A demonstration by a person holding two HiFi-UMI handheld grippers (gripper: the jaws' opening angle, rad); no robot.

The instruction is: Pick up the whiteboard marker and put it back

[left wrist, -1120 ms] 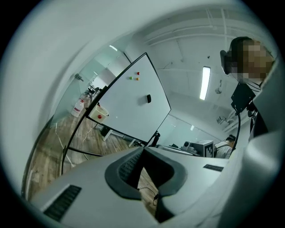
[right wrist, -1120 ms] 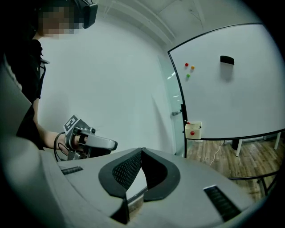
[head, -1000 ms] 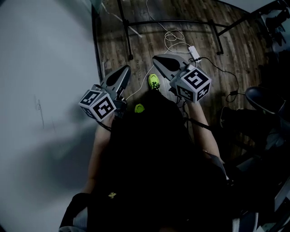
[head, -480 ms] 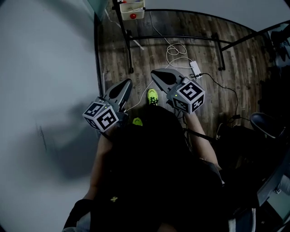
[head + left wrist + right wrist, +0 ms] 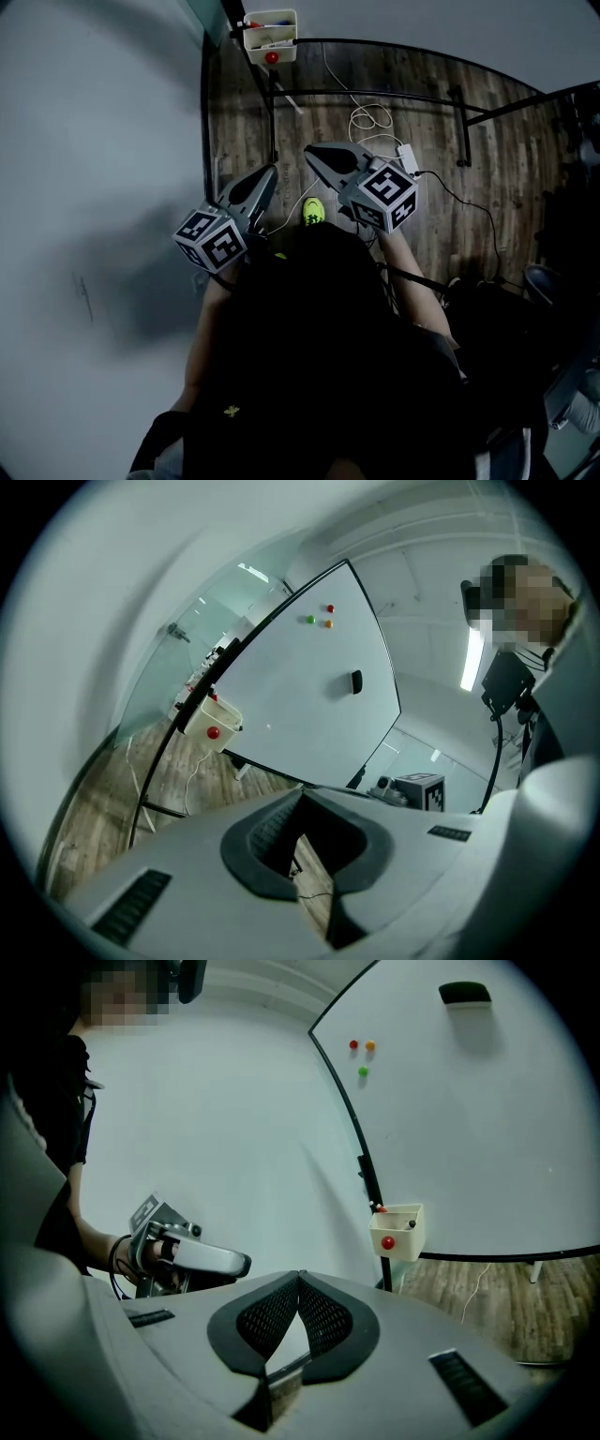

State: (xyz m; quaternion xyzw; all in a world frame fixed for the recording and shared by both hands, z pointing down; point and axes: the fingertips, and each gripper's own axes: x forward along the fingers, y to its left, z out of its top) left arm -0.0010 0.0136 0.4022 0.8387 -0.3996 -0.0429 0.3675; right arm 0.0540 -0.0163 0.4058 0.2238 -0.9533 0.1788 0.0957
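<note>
You're holding both claws clenched on nothing: the left gripper (image 5: 302, 794) and right gripper (image 5: 299, 1279) are pointing toward the cream holder (image 5: 409, 1243) but hanging well short of it, over the wood floor (image 5: 422, 159) on your side of it. The whiteboard marker (image 5: 379, 1208) is sitting in that holder, its red tip sticking up past the holder's rim. The holder is hanging on the whiteboard (image 5: 487, 1129) frame, with the black eraser (image 5: 465, 994) and coloured magnets (image 5: 353, 1044) sitting on the board well above the holder.
</note>
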